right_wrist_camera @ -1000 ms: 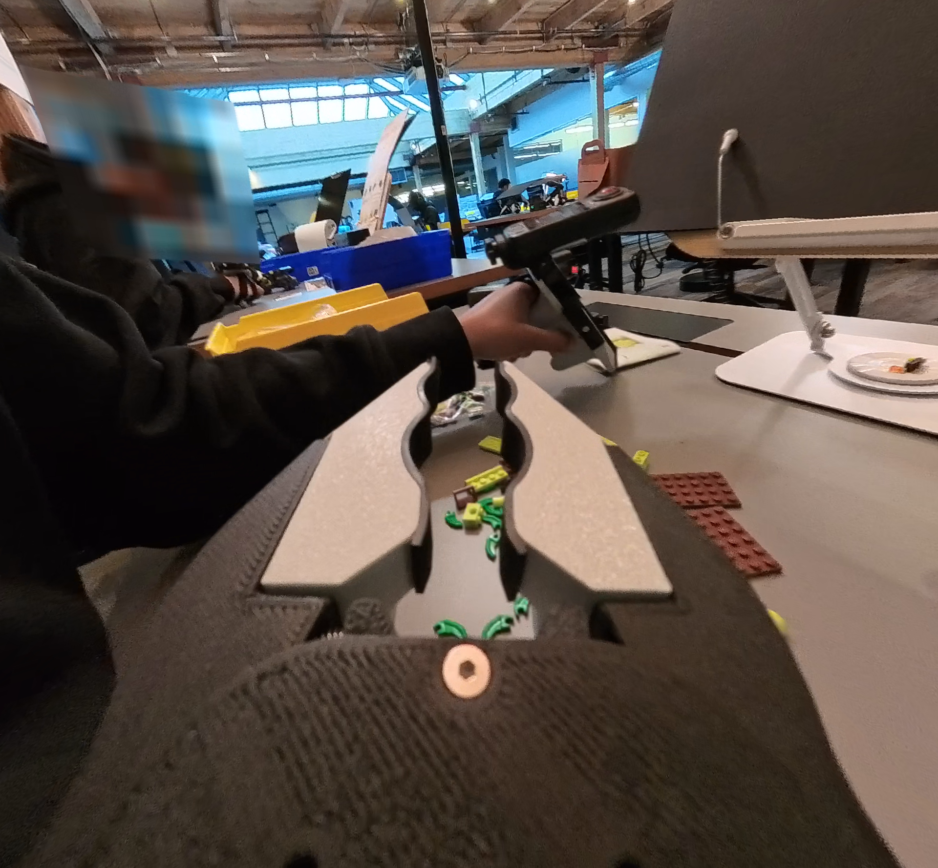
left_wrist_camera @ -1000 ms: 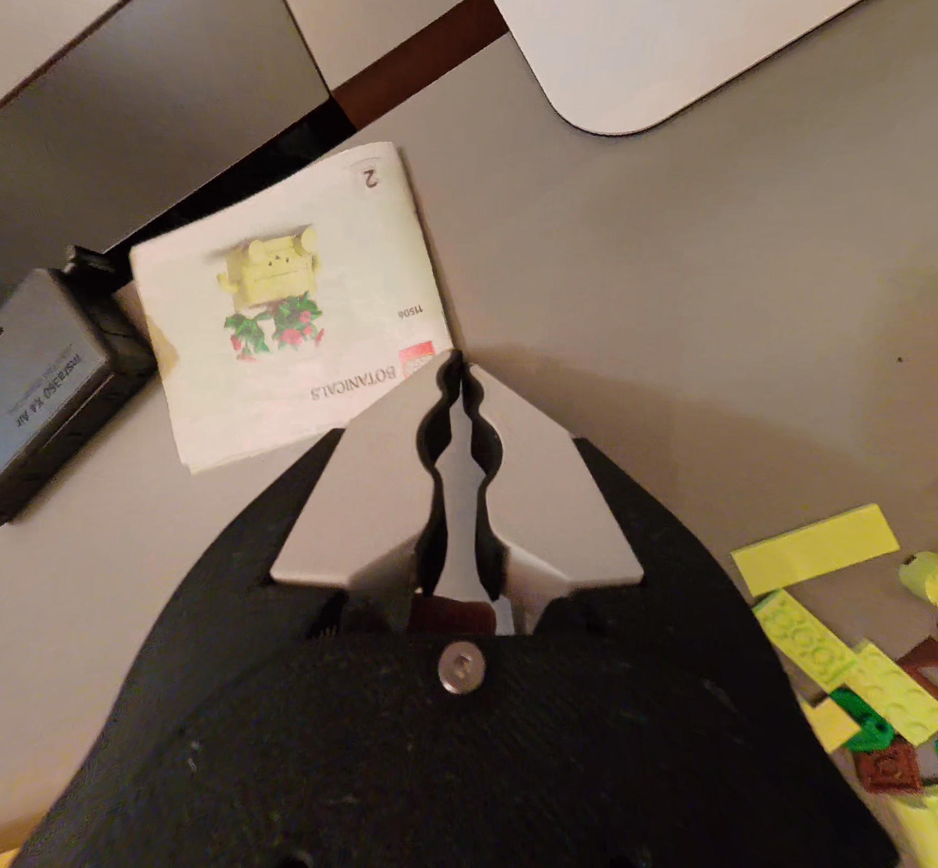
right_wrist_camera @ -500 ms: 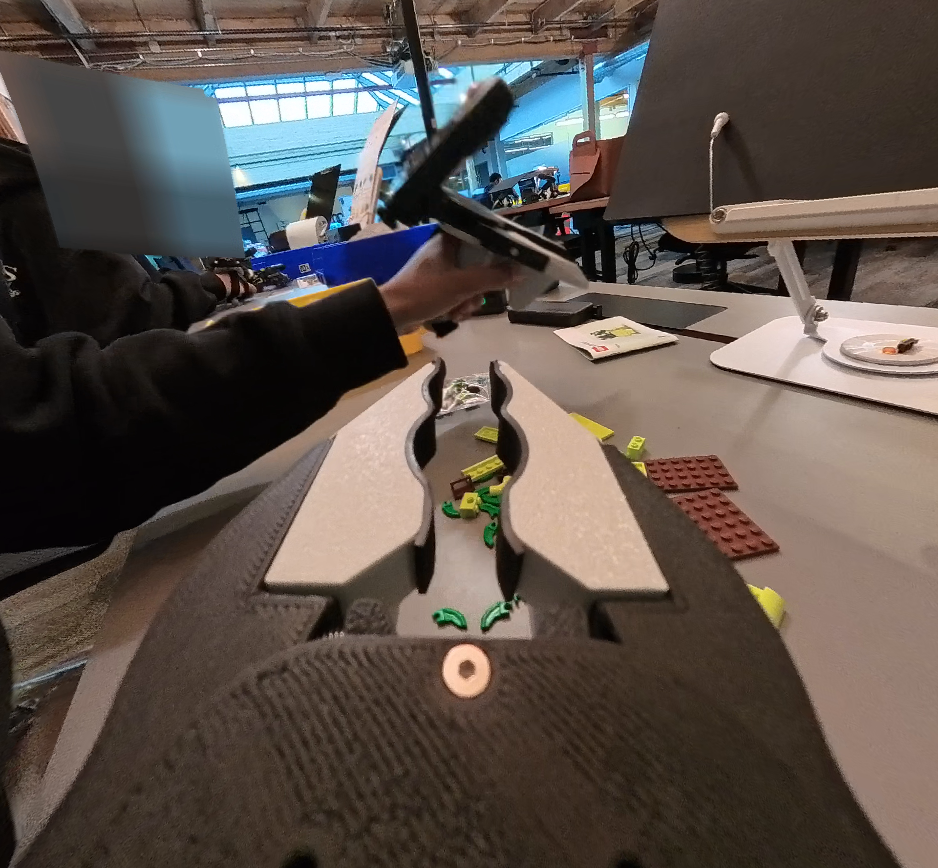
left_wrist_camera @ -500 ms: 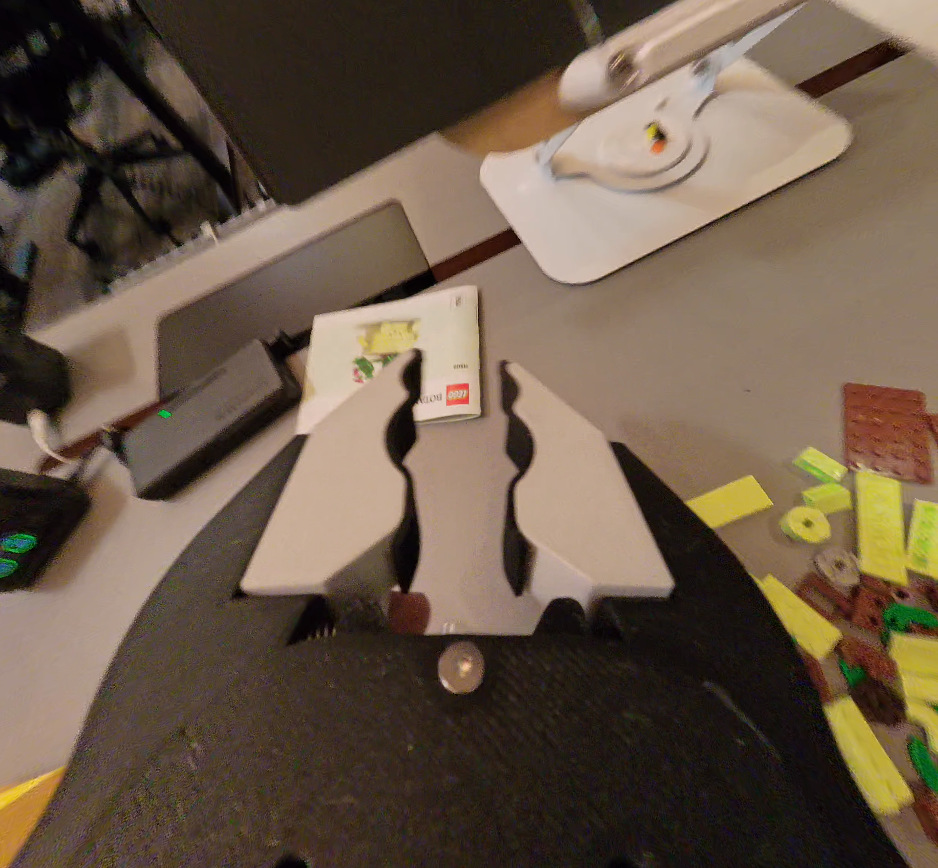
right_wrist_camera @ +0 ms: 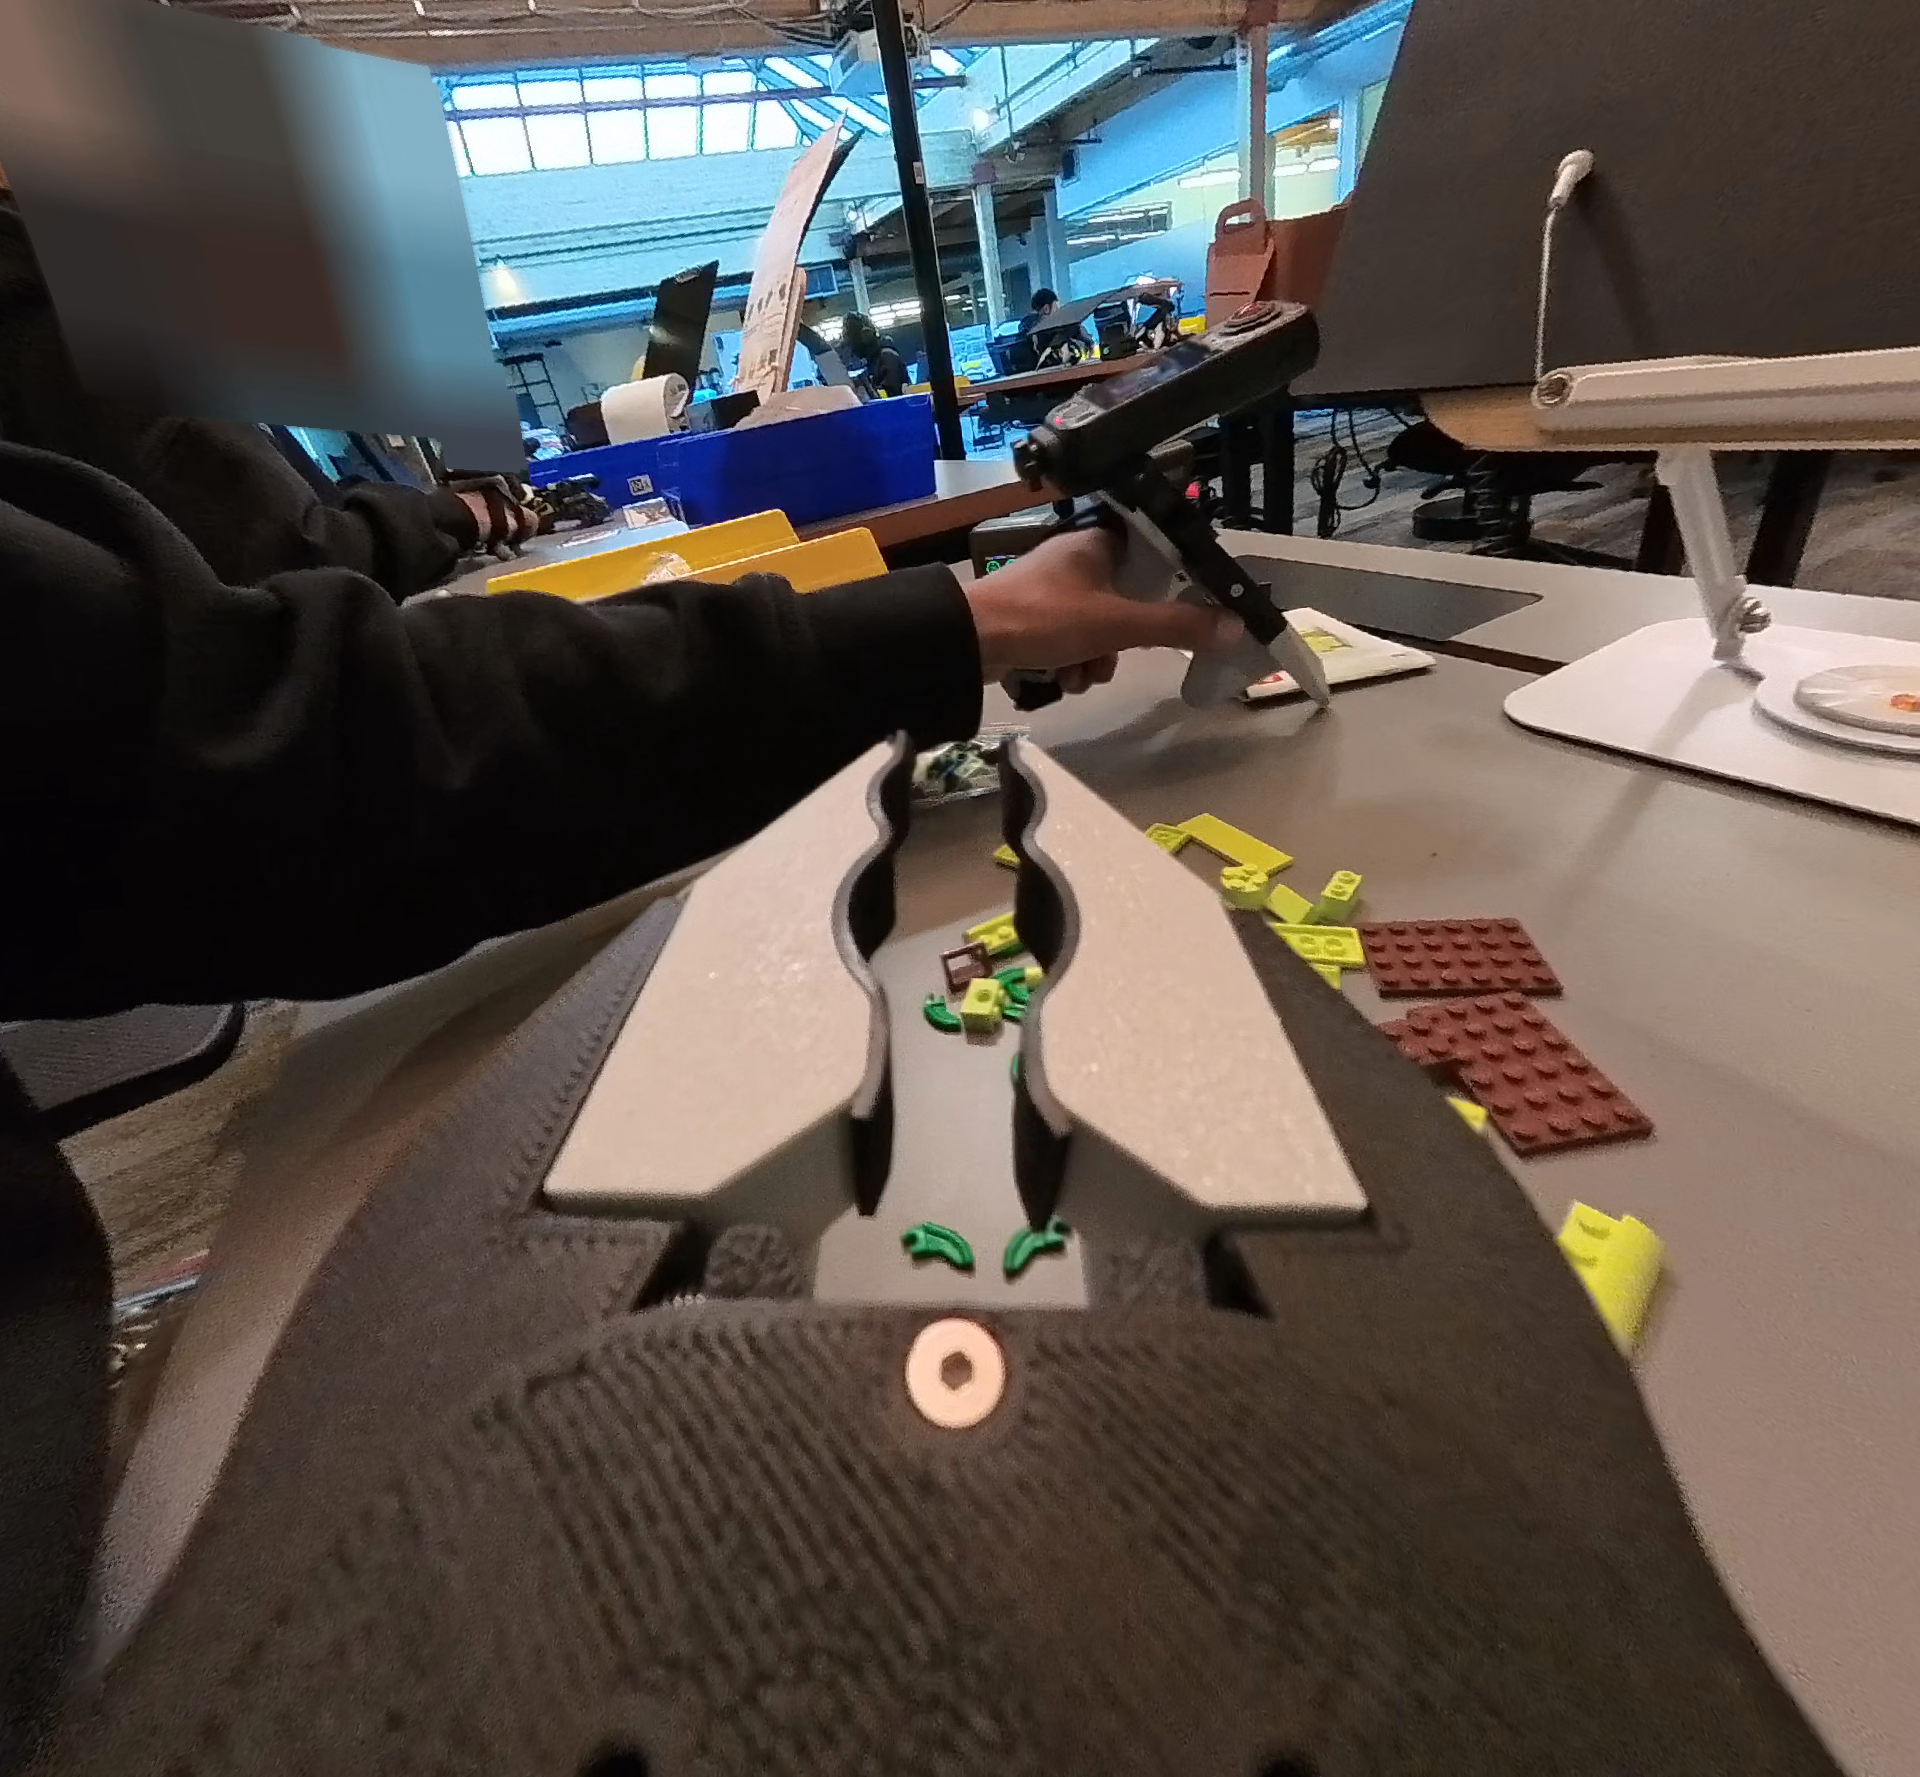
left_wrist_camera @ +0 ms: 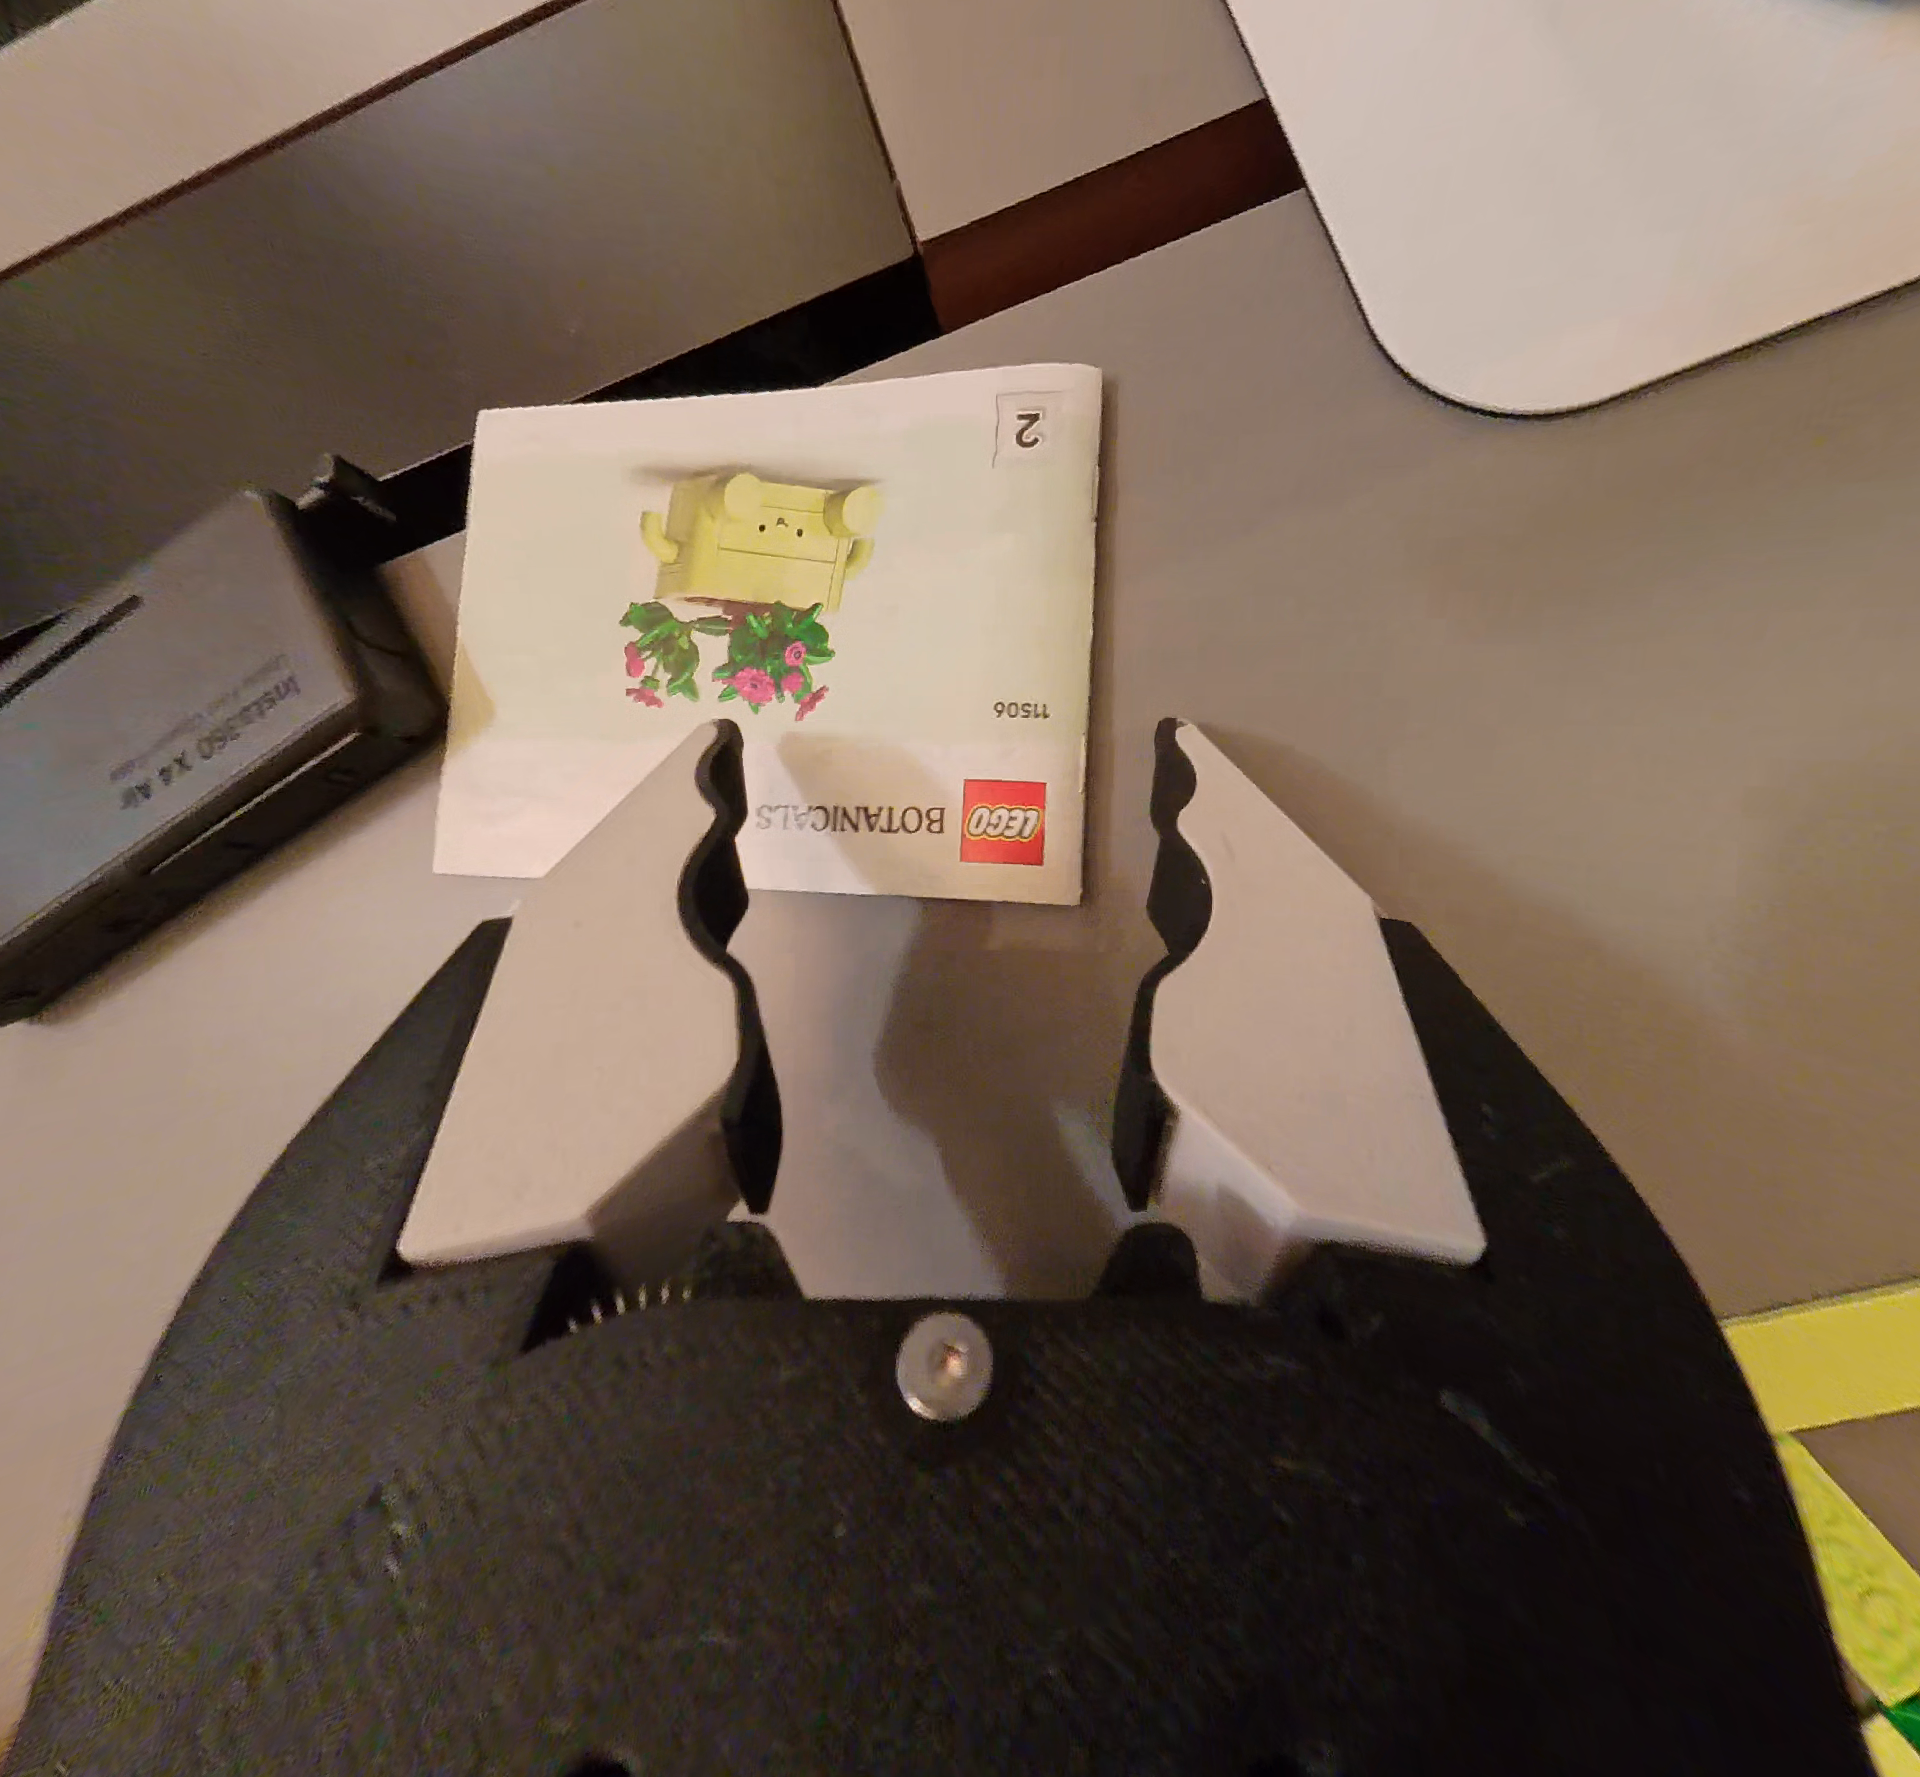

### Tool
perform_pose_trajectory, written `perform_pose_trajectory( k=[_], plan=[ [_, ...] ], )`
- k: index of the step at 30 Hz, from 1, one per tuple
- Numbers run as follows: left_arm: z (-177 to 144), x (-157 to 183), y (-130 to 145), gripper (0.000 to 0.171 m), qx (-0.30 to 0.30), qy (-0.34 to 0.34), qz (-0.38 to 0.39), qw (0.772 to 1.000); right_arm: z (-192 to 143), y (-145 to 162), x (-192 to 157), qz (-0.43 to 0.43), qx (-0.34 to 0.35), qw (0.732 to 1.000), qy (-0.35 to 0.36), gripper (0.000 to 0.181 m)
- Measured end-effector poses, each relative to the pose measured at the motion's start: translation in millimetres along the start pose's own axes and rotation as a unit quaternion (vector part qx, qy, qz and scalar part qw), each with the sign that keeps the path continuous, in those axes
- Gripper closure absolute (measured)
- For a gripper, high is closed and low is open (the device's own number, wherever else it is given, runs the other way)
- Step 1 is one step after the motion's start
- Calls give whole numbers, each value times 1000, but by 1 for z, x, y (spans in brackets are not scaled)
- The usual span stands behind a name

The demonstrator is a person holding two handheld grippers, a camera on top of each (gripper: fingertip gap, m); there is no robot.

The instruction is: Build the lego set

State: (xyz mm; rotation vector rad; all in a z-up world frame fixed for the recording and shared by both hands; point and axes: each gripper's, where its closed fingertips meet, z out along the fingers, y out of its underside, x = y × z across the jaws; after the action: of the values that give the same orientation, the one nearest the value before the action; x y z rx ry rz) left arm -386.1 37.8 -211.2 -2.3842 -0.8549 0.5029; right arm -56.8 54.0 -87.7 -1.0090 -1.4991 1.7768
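Observation:
The instruction booklet (left_wrist_camera: 779,584) lies flat on the grey table, showing a lime pot with pink flowers. My left gripper (left_wrist_camera: 943,735) is open wide and empty, with its fingertips over the booklet's near edge. The right wrist view shows it tilted down at the booklet (right_wrist_camera: 1351,652), held by a hand in a black sleeve. My right gripper (right_wrist_camera: 956,756) hovers over the loose pieces with a narrow gap between its jaws, holding nothing. Lime bricks (right_wrist_camera: 1247,854), two brown plates (right_wrist_camera: 1527,1067) and green leaf pieces (right_wrist_camera: 940,1244) lie scattered below it.
A white lamp base (left_wrist_camera: 1610,117) stands to the right behind the booklet, and its arm (right_wrist_camera: 1725,392) reaches over the table. A black box-shaped device (left_wrist_camera: 156,740) sits left of the booklet. Yellow bins (right_wrist_camera: 727,553) stand at the far left. About 35 cm separates my left fingertips from my right.
My left gripper was shut at the booklet, lifted away as it opened, and is now back low over the booklet with its jaws wide open. My right gripper has barely moved.

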Motion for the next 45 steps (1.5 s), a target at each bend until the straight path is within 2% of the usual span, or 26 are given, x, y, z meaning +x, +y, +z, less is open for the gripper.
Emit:
perform_pose_trajectory(
  k=[2,5,8,10,14,19,25,30,35,38,41,43,45],
  plan=[
    [1,4,1,92,-2,17,-8,1000,-1,-2,0,11,5,1000,-3,166],
    [3,11,3,103,-9,55,-41,998,-3,-4,0,32,13,999,-7,166],
    [3,5,3,118,-8,50,-35,998,-5,-6,3,61,22,998,-12,166],
    [3,6,4,120,-9,53,-32,998,-6,-6,5,85,24,996,-15,166],
    [0,15,4,140,-15,61,-3,998,-10,-11,9,122,43,991,-24,166],
    [-3,21,3,160,-13,58,32,998,-11,-13,9,129,49,990,-27,166],
    [-31,22,-5,171,30,48,76,995,-9,-11,6,118,41,992,-29,165],
    [-98,28,-26,171,105,39,124,986,-9,-10,6,132,43,990,-34,164],
    [-206,47,-58,171,226,47,152,961,-2,-1,-5,144,16,987,-67,156],
    [-278,78,-67,171,292,82,169,938,2,1,-26,131,1,985,-113,149],
    [-342,138,-53,171,341,177,222,896,3,-1,-48,127,0,978,-164,135],
    [-367,174,-33,171,354,215,269,870,-2,-10,-58,165,21,965,-201,118],
    [-378,206,-5,171,353,247,317,845,-26,-39,-69,245,81,919,-298,90]
  ],
)
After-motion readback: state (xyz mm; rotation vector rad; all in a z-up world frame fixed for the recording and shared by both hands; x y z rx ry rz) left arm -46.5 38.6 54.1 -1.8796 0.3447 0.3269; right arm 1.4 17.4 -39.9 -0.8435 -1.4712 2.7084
